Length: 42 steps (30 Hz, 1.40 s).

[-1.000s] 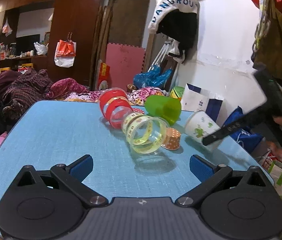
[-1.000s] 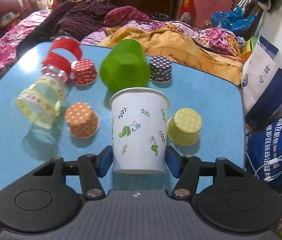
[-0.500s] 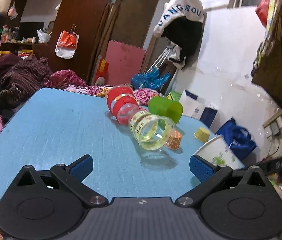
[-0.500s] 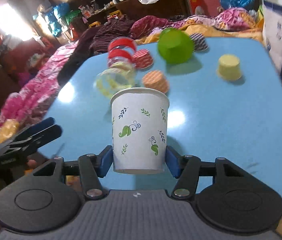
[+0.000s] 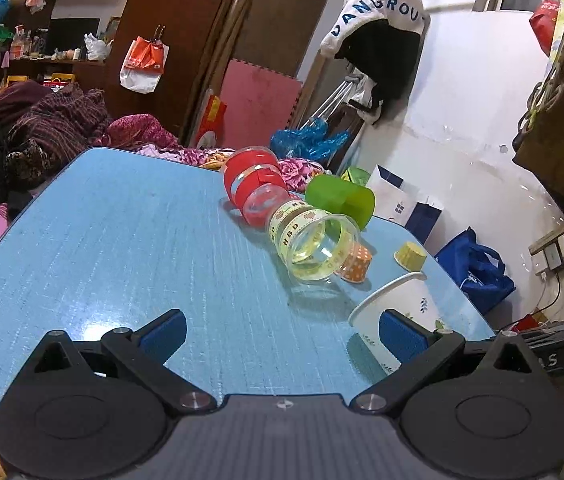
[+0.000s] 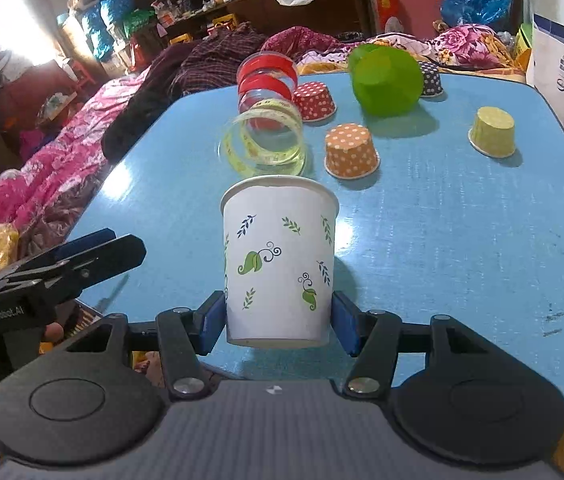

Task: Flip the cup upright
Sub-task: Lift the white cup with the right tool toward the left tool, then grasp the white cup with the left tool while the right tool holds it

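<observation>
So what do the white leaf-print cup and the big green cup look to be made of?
White cup, held in the right gripper: probably paper, matte, with a rolled rim and printed green leaves. Green cup, lying on its side: likely plastic, opaque, uniformly coloured, with a soft sheen and faceted walls.

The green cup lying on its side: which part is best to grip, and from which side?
Grip the green cup across its round wall near the middle, coming from above. It lies tipped on the table, closed bottom toward the right gripper's camera, so the rim is hard to reach.
</observation>
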### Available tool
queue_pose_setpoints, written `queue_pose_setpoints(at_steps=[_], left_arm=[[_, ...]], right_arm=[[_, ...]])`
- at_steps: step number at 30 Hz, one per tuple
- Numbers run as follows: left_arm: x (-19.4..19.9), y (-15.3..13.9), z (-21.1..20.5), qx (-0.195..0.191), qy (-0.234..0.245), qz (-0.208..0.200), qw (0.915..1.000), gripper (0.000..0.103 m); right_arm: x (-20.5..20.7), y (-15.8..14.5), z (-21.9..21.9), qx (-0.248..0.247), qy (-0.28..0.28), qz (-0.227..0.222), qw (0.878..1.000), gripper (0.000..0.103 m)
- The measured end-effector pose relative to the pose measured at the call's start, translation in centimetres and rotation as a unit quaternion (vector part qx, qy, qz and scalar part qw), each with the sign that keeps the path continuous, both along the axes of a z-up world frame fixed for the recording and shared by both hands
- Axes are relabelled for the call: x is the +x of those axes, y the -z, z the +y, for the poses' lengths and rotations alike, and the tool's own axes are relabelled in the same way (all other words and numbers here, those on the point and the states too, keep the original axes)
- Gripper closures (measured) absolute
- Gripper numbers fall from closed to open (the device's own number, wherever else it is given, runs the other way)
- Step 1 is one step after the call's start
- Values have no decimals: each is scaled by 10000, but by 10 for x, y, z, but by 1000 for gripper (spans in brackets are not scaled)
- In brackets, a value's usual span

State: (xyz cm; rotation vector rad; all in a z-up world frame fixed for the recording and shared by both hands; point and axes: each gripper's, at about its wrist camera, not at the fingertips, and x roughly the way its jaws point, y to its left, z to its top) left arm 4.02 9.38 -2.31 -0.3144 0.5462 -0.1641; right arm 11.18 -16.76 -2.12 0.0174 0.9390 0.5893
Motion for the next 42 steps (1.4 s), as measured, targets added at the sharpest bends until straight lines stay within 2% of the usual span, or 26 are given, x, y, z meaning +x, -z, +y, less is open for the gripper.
queue_pose_setpoints(at_steps=[10,14,16,18,22,25,29,33,37,39,42], left_arm=[[3,-1,-7,-75,103,88,9999,0],[12,-3,-16,-234,217,237,9992,0],[17,-4,-23,-322,279,329,9985,0],[23,-5,-36,-299,424,429,9977,0],[32,-5,-55,-207,500,677,9962,0],[42,-6,-65,-221,553,945,9937,5],[55,-7,-76,-185,442,1242,9911,7],[65,-9,-83,-226,269,1418,9893,8],[77,-10,-96,-33,188,1566,9875,12],[83,-10,-101,35,213,1661,9859,16],[90,-9,-109,300,214,1797,9830,20]], right_arm=[[-17,4,11,-114,-45,-51,9999,41],[-23,-1,7,-43,-154,-150,9998,33],[-27,-4,1,21,-214,-229,9995,32],[-28,-4,-5,75,-280,-249,9993,28],[-28,2,-14,167,-397,-238,9988,28],[-33,2,-22,203,-501,-429,9976,28],[-39,7,-28,131,-669,-709,9952,28],[-39,13,-30,161,-845,-802,9931,29],[-35,18,-29,254,-951,-771,9921,31],[-34,19,-29,273,-989,-743,9919,37],[-33,20,-27,257,-1006,-732,9919,38]])
